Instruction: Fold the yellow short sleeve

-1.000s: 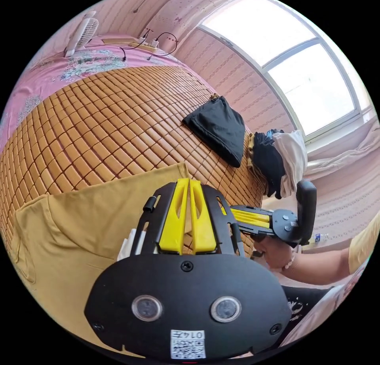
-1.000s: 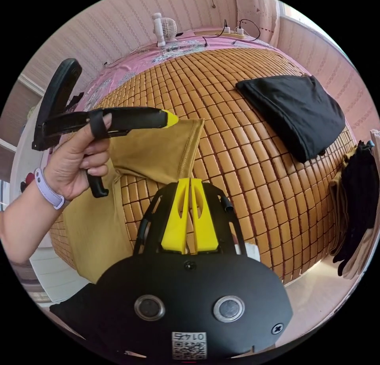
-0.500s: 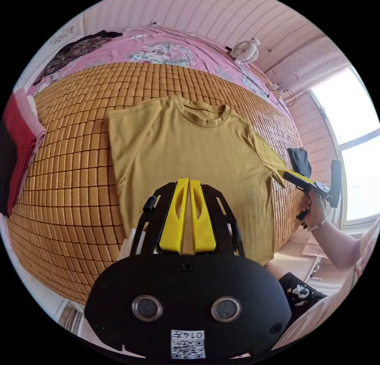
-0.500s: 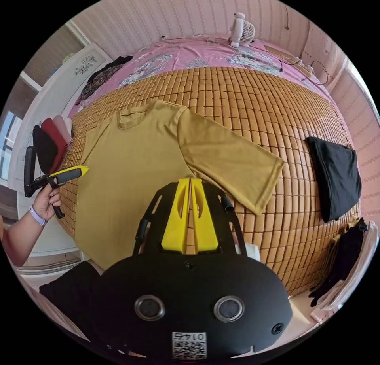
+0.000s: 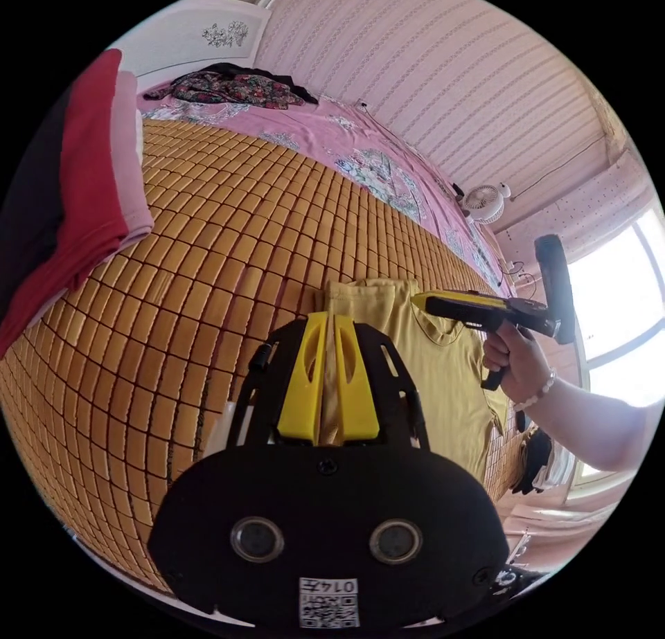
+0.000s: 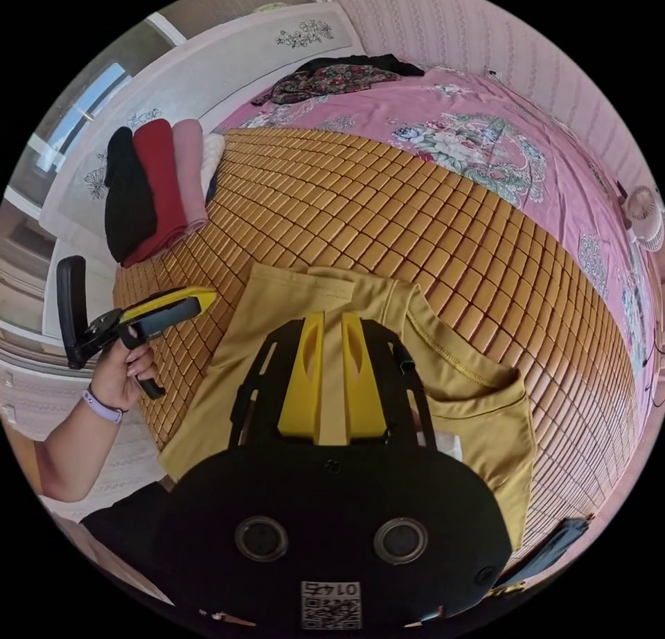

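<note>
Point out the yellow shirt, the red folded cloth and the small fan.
yellow shirt (image 6: 478, 424), right gripper view, on the folded-over sleeve.
red folded cloth (image 6: 158, 182), right gripper view, mid-stack.
small fan (image 5: 483, 203), left gripper view, on its round grille.

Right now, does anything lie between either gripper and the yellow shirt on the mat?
Nothing visible does. The yellow shirt lies directly under the right gripper. The left gripper hangs at the shirt's edge, with bare bamboo mat beside it. The folded clothes sit apart, at the mat's end.

Words and numbers to read

Each gripper's black camera housing has a small white sticker (image 5: 329, 603) (image 6: 330, 604) with a square code and tiny mirrored characters on it.
</note>
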Demonstrator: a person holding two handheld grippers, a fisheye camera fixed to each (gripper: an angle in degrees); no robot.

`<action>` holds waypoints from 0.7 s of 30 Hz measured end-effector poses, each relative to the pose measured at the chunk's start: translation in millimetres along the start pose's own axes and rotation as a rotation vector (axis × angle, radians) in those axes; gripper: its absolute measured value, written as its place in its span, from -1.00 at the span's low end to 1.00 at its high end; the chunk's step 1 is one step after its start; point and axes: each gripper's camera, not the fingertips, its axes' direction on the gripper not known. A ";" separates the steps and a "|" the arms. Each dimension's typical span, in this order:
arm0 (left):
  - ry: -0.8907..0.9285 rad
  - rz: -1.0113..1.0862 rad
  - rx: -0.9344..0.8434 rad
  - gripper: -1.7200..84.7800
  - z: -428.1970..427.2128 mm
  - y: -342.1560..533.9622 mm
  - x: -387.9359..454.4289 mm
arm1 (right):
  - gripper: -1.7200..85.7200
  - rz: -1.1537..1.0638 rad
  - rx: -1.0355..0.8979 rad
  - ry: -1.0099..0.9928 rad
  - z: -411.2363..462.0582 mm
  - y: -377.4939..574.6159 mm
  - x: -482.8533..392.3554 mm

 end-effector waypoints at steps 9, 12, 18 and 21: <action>-0.101 0.101 -0.143 -0.89 14.7 -15.2 -6.7 | -0.82 0.092 -0.203 0.032 53.0 -87.8 -10.2; -0.136 0.132 -0.127 -0.96 -1.7 -10.8 -9.7 | -0.90 0.023 -0.242 0.055 52.9 -103.7 -24.5; -0.090 0.015 0.016 -0.97 -67.1 17.7 -43.7 | -0.93 -0.102 -0.244 0.030 30.4 -132.9 -69.3; -0.112 -0.058 0.115 -0.96 -105.1 39.7 -65.9 | -0.92 -0.229 -0.160 -0.061 18.8 -156.1 -107.4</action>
